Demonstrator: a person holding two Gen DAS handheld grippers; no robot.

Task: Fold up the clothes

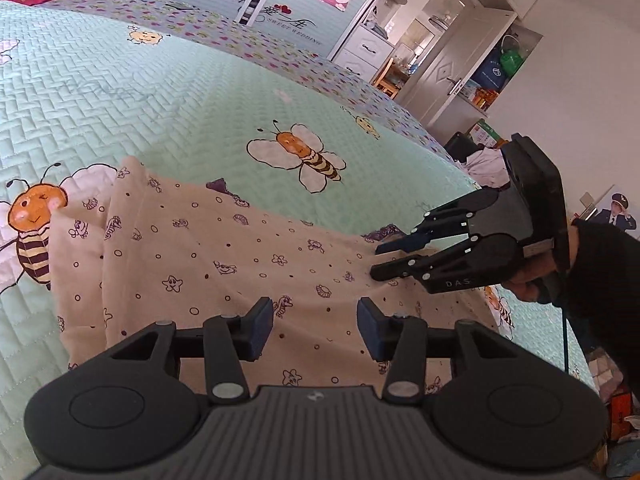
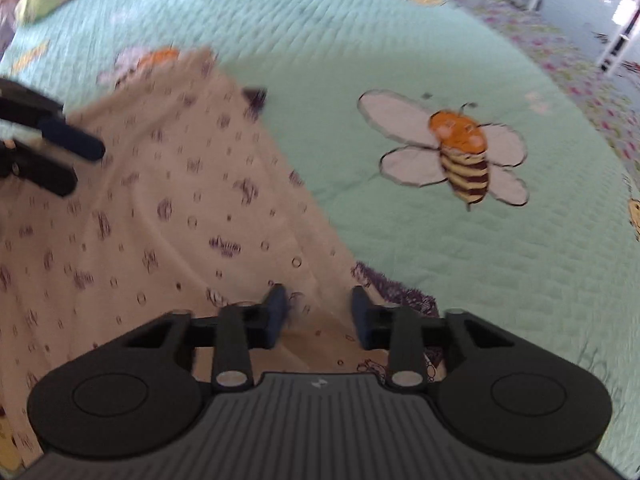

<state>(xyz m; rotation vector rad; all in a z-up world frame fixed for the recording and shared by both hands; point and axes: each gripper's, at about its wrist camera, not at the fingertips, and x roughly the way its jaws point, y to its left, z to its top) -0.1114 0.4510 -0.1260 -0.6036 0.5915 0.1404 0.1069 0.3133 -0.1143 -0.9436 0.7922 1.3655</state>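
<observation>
Your left gripper (image 1: 316, 330): black linkage arms, silver pivot screws, dark blue pads (image 1: 262, 328), ribbed grey body, two round black discs at 7 and 5 o'clock. Your right gripper (image 1: 378, 258): same black build, white "DAS" lettering, black cable trailing, black sleeve (image 1: 600, 280) at 3 o'clock.

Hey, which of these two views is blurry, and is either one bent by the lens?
Right wrist view: motion-smeared, the print on the garment streaked. Left wrist view: sharp, the bee crisp. Both: fisheye curvature, the bedspread bulging.
</observation>
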